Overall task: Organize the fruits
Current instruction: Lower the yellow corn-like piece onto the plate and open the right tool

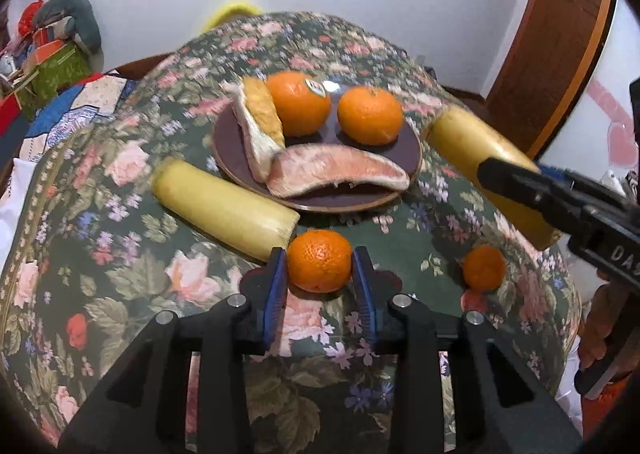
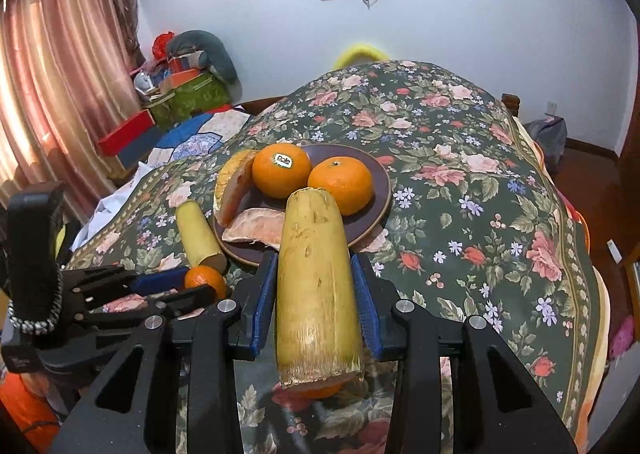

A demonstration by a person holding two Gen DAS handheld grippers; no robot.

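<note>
A brown plate (image 1: 412,142) on the floral cloth holds two oranges (image 1: 298,102) (image 1: 370,115) and two pomelo pieces (image 1: 336,170) (image 1: 260,126). My left gripper (image 1: 319,279) is shut on a small mandarin (image 1: 319,260) just in front of the plate. A yellow bamboo shoot (image 1: 224,208) lies left of it. Another small mandarin (image 1: 484,267) lies to the right. My right gripper (image 2: 316,296) is shut on a second yellow bamboo shoot (image 2: 316,282), held above the table beside the plate (image 2: 382,182); an orange fruit (image 2: 320,390) peeks from under its cut end.
The table is covered by a dark floral cloth (image 2: 460,182). Boxes and bags (image 2: 180,94) are piled by the wall at the left, next to a pink curtain (image 2: 60,94). A wooden door (image 1: 560,46) stands at the right.
</note>
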